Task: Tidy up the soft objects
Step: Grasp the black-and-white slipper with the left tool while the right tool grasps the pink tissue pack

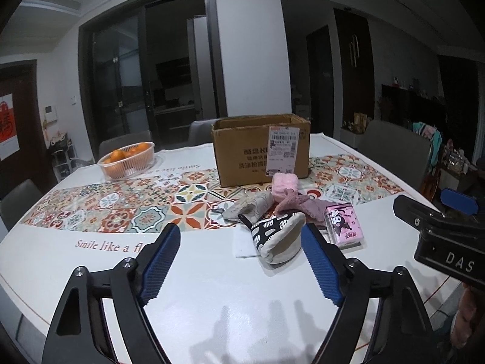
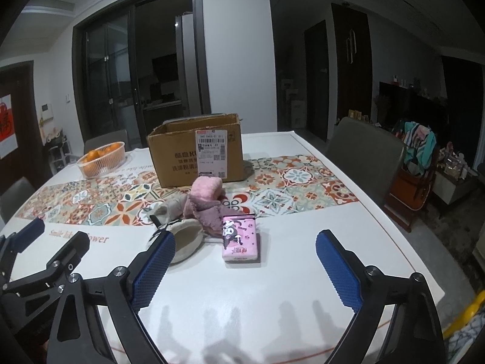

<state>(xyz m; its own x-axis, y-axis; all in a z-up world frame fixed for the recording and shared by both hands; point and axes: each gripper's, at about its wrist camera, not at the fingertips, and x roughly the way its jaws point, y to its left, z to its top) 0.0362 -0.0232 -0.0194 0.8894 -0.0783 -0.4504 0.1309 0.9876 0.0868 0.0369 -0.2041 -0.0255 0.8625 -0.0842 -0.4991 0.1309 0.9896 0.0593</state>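
In the left wrist view, the left claw (image 1: pixel 241 253) stood open with nothing between its blue pads (image 1: pixel 159 261), angled down over the white table (image 1: pixel 91 261) toward a small heap of soft things lying in front of an open cardboard box (image 1: pixel 261 148). Nearest was a black-and-white patterned oven mitt (image 1: pixel 277 236), its cuff opening turned toward the camera; behind it lay a grey mitt (image 1: pixel 250 209), a pink fluffy roll (image 1: pixel 285 183) and a mauve cloth (image 1: pixel 298 206), with a pink tissue pack (image 1: pixel 344 224) at the heap's right edge. These looked light and limp, so they would likely sag and fold when lifted; the patterned mitt's padded cuff seemed the best place to pinch, since a thick edge gives the pads something to bite. The right claw's body (image 1: pixel 436 236) showed at the right edge, beside the heap. In the right wrist view, the right claw (image 2: pixel 245 254) was likewise open and empty, pointing down with the tissue pack (image 2: pixel 241 238) just ahead between its finger lines and untouched. The pack looked squashy but held its block shape, probably with a slick wrapper, so a grip across its short sides seemed safest. The pale mitt cuff (image 2: pixel 185 241) lay just beside the claw's left pad (image 2: pixel 153 270), and the box (image 2: pixel 198 151) stood beyond the heap.
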